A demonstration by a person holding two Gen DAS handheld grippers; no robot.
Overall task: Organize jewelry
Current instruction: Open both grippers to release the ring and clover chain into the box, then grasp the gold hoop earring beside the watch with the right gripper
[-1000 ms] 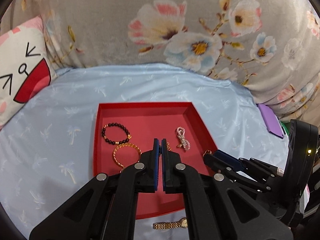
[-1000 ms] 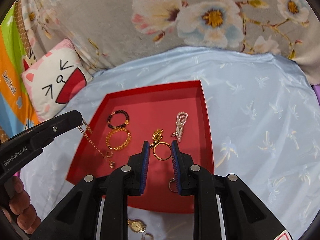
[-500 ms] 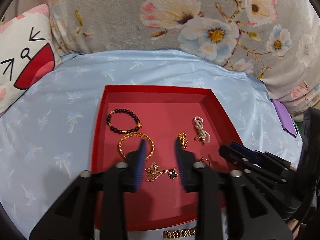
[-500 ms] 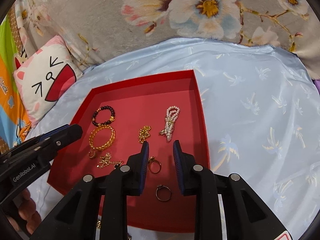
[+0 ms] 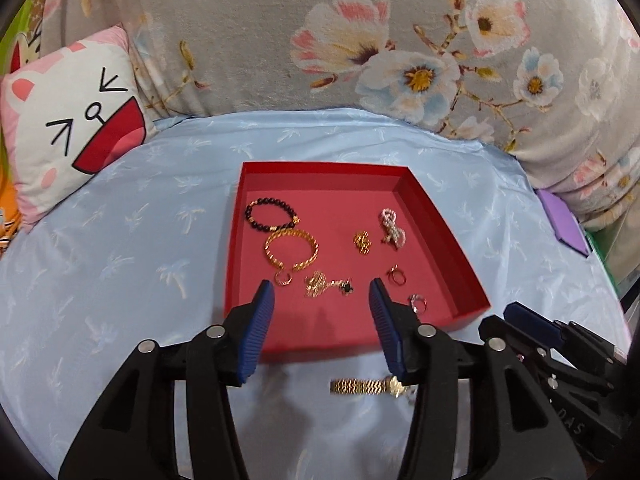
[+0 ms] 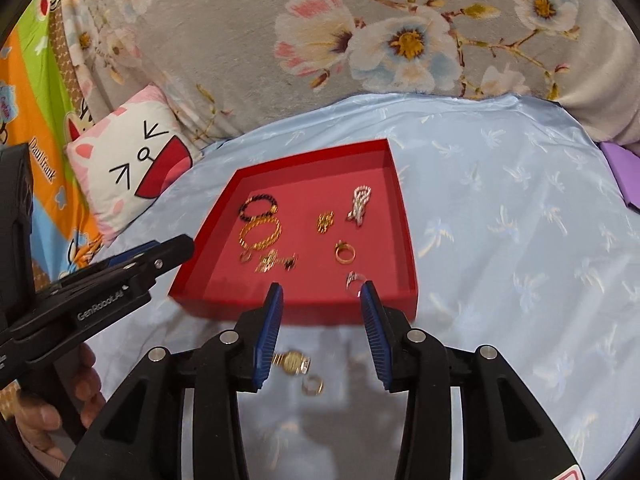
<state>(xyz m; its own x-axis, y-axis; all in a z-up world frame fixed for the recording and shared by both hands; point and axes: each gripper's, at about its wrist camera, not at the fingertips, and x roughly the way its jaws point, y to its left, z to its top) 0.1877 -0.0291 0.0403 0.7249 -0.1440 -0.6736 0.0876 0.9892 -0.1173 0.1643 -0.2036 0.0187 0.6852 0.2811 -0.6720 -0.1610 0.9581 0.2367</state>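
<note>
A red tray [image 5: 440, 224] [image 6: 404, 216] lies on the blue sheet. It holds a black bead bracelet [image 5: 271, 219], a gold bangle [image 5: 291, 249], a gold necklace with a black clover [image 5: 328, 286], a pearl piece [image 5: 392, 233], and several rings [image 6: 345, 254]. A gold watch [image 5: 366, 386] [image 6: 292, 361] and a ring [image 6: 313, 386] lie on the sheet in front of the tray. My left gripper [image 5: 322, 304] is open and empty above the tray's near edge. My right gripper [image 6: 322, 304] is open and empty above the watch and ring.
A cat-face pillow [image 5: 76, 120] lies at the left. A grey floral blanket [image 5: 360, 40] rises behind the tray. A purple object [image 5: 564, 224] lies at the right edge of the sheet [image 5: 120, 264].
My left gripper opened and let the gold necklace fall into the tray. Both grippers pulled back toward the near edge. My right gripper opened wider.
</note>
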